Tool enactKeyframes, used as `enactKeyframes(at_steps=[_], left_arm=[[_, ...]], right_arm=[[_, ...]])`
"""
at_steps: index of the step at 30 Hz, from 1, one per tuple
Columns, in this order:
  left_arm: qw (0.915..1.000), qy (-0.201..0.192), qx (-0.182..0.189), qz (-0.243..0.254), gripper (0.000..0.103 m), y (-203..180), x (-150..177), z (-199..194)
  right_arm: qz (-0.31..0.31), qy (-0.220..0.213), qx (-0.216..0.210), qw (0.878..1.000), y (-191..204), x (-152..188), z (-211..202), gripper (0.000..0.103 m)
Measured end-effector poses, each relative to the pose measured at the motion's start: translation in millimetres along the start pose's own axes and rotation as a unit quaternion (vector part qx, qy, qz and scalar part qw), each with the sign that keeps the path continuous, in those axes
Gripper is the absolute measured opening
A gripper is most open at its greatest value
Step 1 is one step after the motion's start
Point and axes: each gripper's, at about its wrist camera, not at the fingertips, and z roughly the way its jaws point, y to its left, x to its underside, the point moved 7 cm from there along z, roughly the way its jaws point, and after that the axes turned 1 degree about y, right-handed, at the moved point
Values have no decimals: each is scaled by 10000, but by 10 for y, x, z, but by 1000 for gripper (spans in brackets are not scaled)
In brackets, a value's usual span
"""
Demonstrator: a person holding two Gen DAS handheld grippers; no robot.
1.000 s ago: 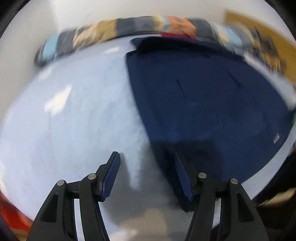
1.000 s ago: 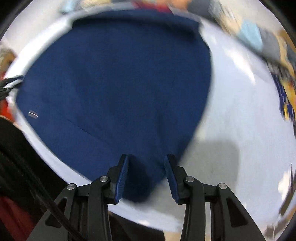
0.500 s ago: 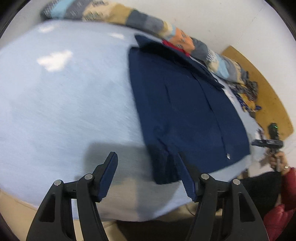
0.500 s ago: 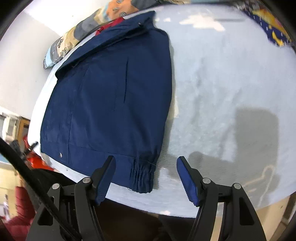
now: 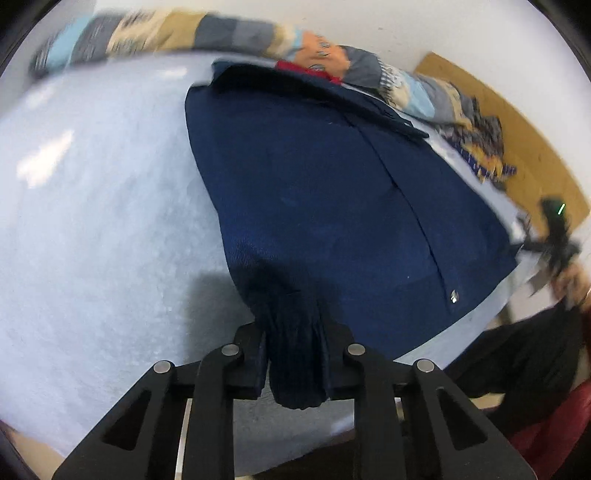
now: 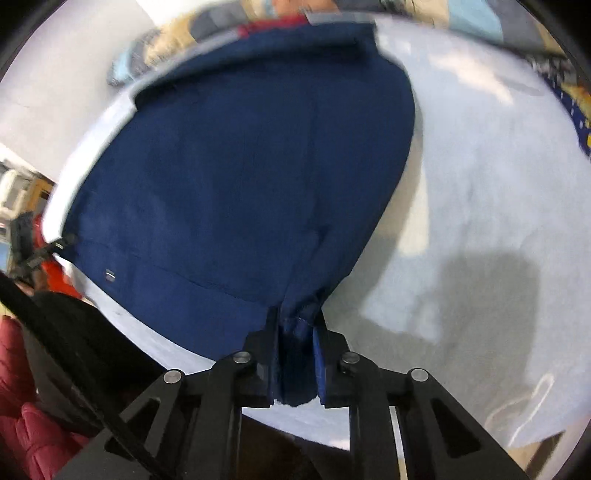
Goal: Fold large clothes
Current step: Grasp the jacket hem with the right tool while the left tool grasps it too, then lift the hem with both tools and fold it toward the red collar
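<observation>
Left wrist view: the left tool [image 5: 293, 354] is clamped on the ribbed corner of the navy jacket [image 5: 332, 206], a bunched wad of dark fabric pinched between its two fingers and hanging just below them. From there the jacket spreads flat across the pale blue bench [image 5: 92, 221], collar at the far end, a small metal snap [image 5: 453, 295] near the hem on the right. Along the far edge, against the white wall, lies a long patchwork cushion [image 5: 221, 29] in grey, tan, blue and orange, touching the jacket's collar; a bit of red cloth [image 5: 299, 68] shows between them.

Right wrist view: the right tool [image 6: 295, 363] is likewise closed on the jacket's opposite hem corner, folds of blue cloth gathered between its pads. The jacket [image 6: 240, 166] fans out ahead over the bench [image 6: 498, 166], with a small woven label [image 6: 109, 275] near the hem at left. A red padded garment [image 6: 22, 424] fills the lower left corner.
</observation>
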Motion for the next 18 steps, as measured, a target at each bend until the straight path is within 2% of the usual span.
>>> enactKeyframes(at_steps=[3,6,7,8,9,10,11,12,13,14,15,16,17,18], left_arm=[[10000,-64,52,-47,22,-21,-49,-13],[9994,173,65,-278,29,74,0,127],[9993,146,114,-337,31,104,13,144],[9990,110,208,-387,36,116,23,140],[9983,100,330,-465,47,120,27,145],[9973,108,467,-556,52,119,30,153],[9966,94,573,-577,61,98,18,157],[9970,118,571,-503,63,63,4,174],[9977,153,497,-425,63,32,-1,192],[9987,163,371,-299,57,0,-19,204],[9994,159,208,-220,31,-15,-45,210],[9994,215,160,-213,25,-7,-56,211],[9993,176,216,-262,22,-10,-72,169],[9996,99,225,-171,20,-47,-88,126]], right_arm=[[65,-352,-392,9986,47,-48,-190,17],[215,-136,-424,9988,8,-19,-68,17],[256,-28,-375,9990,-42,-14,-14,20],[334,92,-365,9987,-70,-2,40,21],[385,168,-406,9983,-71,-1,88,22],[419,227,-403,9981,-90,-21,116,28],[438,266,-352,9981,-129,-26,153,45],[459,293,-298,9981,-137,-40,198,53],[475,373,-256,9978,-137,-37,260,60],[470,473,-273,9974,-122,-26,313,60],[402,504,-224,9977,-130,-9,338,58],[170,451,-150,9987,-58,-19,336,33],[-138,419,-150,9989,61,-22,311,24],[-340,323,-56,9989,114,-29,281,22]])
